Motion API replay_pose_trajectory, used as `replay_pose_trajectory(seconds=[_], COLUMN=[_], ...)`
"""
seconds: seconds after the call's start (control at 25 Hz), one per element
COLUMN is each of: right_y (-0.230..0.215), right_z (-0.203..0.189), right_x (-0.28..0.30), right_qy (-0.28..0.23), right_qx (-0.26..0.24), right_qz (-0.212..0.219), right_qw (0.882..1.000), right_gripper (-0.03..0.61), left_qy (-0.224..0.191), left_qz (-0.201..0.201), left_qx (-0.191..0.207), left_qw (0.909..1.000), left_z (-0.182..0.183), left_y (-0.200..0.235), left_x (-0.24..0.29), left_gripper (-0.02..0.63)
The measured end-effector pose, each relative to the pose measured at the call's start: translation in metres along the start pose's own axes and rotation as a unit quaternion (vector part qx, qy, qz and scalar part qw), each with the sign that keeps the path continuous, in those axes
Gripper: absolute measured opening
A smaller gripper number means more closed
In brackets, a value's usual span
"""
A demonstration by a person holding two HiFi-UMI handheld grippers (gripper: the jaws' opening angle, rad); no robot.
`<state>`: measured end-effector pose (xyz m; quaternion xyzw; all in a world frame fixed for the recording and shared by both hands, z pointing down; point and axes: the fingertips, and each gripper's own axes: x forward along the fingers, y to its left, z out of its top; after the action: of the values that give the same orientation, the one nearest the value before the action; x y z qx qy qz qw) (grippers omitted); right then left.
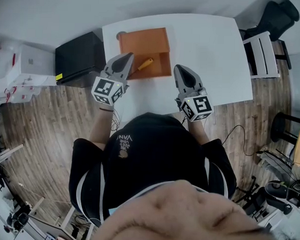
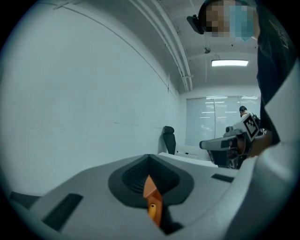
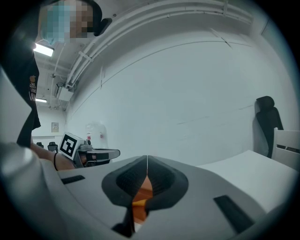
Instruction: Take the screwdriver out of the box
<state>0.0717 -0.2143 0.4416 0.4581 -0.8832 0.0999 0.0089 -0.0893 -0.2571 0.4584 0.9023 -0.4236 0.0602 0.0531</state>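
On the worktop point(image 1: 206, 50), toward its far left corner: the box point(image 1: 145, 43). Inside, by the near wall: the screwdriver point(image 1: 145, 63), aslant. At the box's near left corner: left tongs point(image 1: 128, 56), tips over the rim, perhaps just beside the screwdriver. Right of the box, by its near right corner: right tongs point(image 1: 179, 69). Left of the worktop, on the floor: a cabinet point(image 1: 79, 58). Right of the worktop: a chair point(image 1: 263, 54).

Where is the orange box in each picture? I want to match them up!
Head view: the orange box sits top centre, on the white table.
Left gripper view: only an orange sliver shows, low centre, under the closed jaws.
Right gripper view: an orange patch shows, low centre, under the closed jaws.
Shared landmark: the black chair.
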Motion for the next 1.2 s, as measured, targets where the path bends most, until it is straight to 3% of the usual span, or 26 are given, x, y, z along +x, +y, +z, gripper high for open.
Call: replay_pose_trajectory(seconds=[0.44, 0.72, 0.92, 1.2], right_y=[-0.013, -0.015, -0.019, -0.023], right_z=[-0.005, -0.006, -0.009, -0.011], right_x=[0.01, 0.013, 0.014, 0.015], right_qy=[0.005, 0.004, 0.005, 0.006], right_qx=[0.009, 0.012, 0.016, 0.016], right_qz=[0.002, 0.01, 0.011, 0.01], right_qw=[1.0, 1.0, 1.0, 1.0], right_gripper=[0.012, 0.012, 0.012, 0.012], left_qy=[0.06, 0.12, 0.181, 0.262], left_qz=[-0.005, -0.019, -0.043, -0.077], left_qx=[0.004, 0.009, 0.023, 0.042], left_qw=[0.9982, 0.9926, 0.9823, 0.9609], left_z=[-0.038, -0.067, -0.093, -0.127], left_y=[0.007, 0.004, -0.001, -0.01], left_x=[0.029, 0.043, 0.054, 0.061], left_gripper=[0.015, 0.015, 0.016, 0.017])
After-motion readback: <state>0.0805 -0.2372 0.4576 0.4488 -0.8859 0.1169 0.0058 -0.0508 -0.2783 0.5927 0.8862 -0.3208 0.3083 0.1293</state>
